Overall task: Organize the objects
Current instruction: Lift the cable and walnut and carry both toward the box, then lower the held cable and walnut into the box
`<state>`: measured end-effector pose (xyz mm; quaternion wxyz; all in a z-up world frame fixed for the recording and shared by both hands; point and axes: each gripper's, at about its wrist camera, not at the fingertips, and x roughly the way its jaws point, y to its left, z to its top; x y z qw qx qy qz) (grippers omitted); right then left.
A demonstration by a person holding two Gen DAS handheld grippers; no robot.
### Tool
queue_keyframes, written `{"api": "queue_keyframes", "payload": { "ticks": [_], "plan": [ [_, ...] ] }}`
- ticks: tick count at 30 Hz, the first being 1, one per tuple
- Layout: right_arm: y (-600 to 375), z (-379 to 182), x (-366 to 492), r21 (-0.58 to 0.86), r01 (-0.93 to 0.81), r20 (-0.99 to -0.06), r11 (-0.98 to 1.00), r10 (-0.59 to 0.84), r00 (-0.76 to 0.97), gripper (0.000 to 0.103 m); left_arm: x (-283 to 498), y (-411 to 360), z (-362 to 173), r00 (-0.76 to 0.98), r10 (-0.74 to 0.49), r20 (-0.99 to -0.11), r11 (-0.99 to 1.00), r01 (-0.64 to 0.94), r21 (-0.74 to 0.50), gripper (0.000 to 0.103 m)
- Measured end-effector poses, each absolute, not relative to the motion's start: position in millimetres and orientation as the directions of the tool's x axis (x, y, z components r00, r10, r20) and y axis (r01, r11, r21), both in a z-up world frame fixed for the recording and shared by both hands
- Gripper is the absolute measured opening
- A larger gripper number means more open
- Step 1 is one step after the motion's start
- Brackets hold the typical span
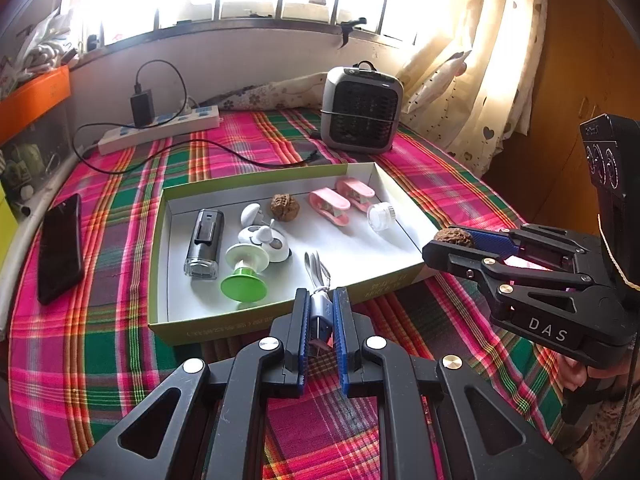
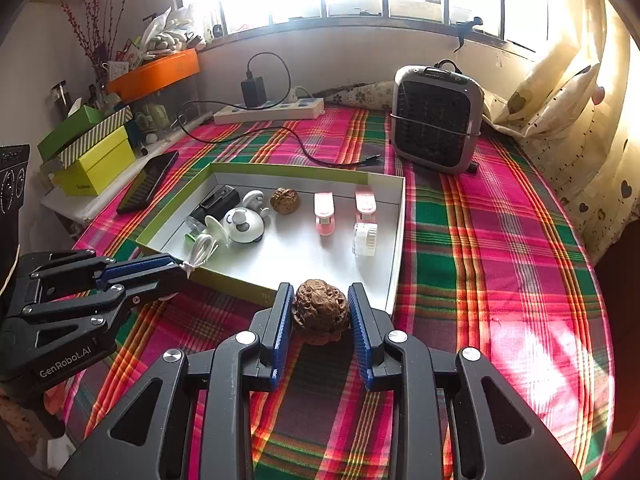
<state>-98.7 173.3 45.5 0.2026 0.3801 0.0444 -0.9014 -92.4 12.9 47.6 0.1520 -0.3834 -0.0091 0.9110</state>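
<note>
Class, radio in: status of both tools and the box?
Left tool shut on white cable. Right tool shut on walnut. Box just ahead, nothing blocking.

My left gripper (image 1: pixel 320 320) pointed down at a slant over the near edge of the box (image 1: pixel 168 196), its blue pads clamped on the white cable's plug (image 1: pixel 320 312). My right gripper (image 2: pixel 320 312) tilted down likewise by the box's near right corner, jaws pinching a walnut (image 2: pixel 320 310) between them.
</note>
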Motion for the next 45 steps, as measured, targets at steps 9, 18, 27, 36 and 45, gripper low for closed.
{"api": "queue_keyframes", "payload": {
  "ticks": [9,18,27,36,45],
  "plan": [
    [167.0,44.7,-124.9,0.062,0.412,-0.707,-0.909,-0.331,-0.625,0.029,-113.5,11.1,42.8,-0.654,0.281,-0.702,-0.956,-0.259,-0.141,0.01],
    [161.5,37.6,-150.5,0.062,0.425,-0.723,-0.903,-0.334,-0.605,0.029,-129.2,9.2,36.0,-0.646,0.277,-0.711,-0.958,-0.246,-0.15,0.01],
    [156.9,29.1,-162.7,0.077,0.428,-0.734,-0.901,-0.342,-0.586,0.029,-137.3,8.2,28.3,-0.635,0.273,-0.723,-0.959,-0.239,-0.153,0.009],
    [155.6,25.8,-168.6,0.077,0.428,-0.74,-0.9,-0.34,-0.581,0.029,-145.7,8.7,19.6,-0.617,0.271,-0.739,-0.96,-0.232,-0.158,0.008],
    [146.6,22.8,-170.2,0.078,0.462,-0.749,-0.883,-0.358,-0.558,0.029,-149.6,6.7,17.0,-0.612,0.266,-0.745,-0.962,-0.22,-0.163,0.008]
  ]
}}
